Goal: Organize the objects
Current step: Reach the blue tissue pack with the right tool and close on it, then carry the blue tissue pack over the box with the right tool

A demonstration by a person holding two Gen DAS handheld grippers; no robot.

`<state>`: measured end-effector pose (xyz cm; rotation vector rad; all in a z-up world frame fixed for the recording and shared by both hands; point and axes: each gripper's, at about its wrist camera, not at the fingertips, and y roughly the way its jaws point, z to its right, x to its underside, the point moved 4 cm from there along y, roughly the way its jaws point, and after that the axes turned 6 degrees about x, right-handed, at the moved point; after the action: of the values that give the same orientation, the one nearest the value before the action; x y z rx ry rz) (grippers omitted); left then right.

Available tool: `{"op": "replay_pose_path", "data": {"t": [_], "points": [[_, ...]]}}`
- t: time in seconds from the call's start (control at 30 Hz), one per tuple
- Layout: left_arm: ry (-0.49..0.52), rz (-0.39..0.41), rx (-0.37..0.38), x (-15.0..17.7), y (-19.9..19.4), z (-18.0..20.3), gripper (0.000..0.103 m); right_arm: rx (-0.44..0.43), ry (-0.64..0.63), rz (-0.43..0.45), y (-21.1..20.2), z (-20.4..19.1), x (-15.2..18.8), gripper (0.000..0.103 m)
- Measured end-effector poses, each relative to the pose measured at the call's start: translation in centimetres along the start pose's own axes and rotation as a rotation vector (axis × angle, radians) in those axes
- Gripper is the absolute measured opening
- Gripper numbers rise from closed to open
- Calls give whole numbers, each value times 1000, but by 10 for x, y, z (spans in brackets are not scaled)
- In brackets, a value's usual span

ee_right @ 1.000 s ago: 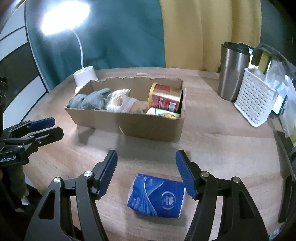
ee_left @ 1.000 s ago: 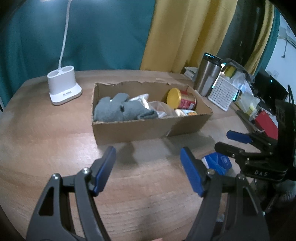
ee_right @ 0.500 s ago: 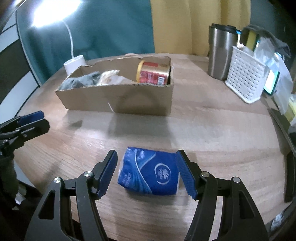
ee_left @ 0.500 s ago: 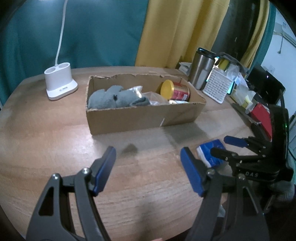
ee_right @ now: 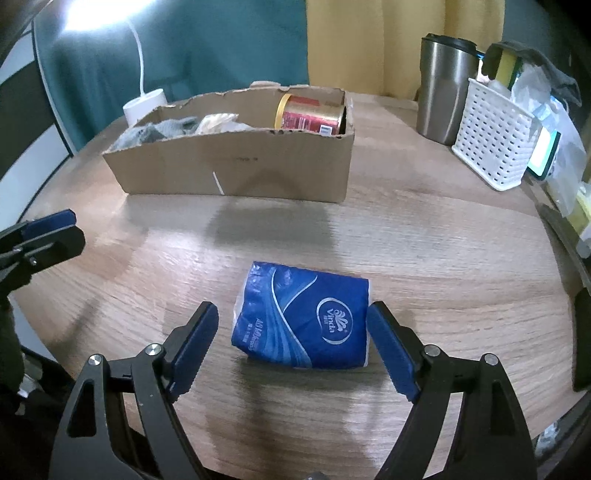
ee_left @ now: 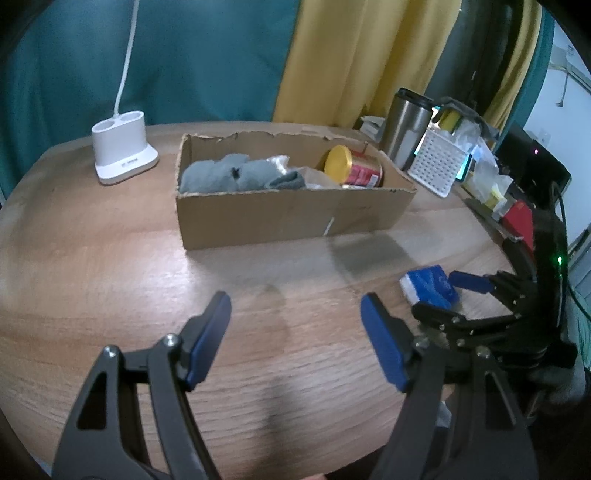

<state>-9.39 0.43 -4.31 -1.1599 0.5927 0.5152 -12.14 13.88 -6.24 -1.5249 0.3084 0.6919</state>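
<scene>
lamp head (ee_right: 79, 14) overexposed, tissue pack (ee_left: 430, 286) partly hidden

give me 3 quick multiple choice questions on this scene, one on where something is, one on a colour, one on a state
1. Where is the tissue pack?
A. in the box
B. on the table between the right gripper's jaws
C. in the white basket

2. What colour is the can's lid?
A. yellow
B. green
C. black

3. How is the left gripper?
A. shut on the can
B. shut on the pack
C. open, holding nothing

Answers:
1 B, it lies on the table with the right gripper astride it.
2 A, the can in the box shows a yellow lid.
3 C, the left gripper has its jaws wide apart over bare wood.
</scene>
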Motion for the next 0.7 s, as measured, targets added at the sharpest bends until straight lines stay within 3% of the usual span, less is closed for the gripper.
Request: {"op": "replay_pose_path", "data": {"t": [0.2,0.27,0.3,0.7], "points": [[-2,-7,-2,-1,3,-3,74,40,-10,-6,7,1,1,85],[-3,-9,-3,-1,4,-3,74,39,-11,-11,8,2,2,82],[-3,-10,-3,-1,5,-4,74,40,-11,-10,9,2,1,76],[-5,-1,-7,-11,6,-4,74,-4,-5,15,-1,2,-10,69]]}}
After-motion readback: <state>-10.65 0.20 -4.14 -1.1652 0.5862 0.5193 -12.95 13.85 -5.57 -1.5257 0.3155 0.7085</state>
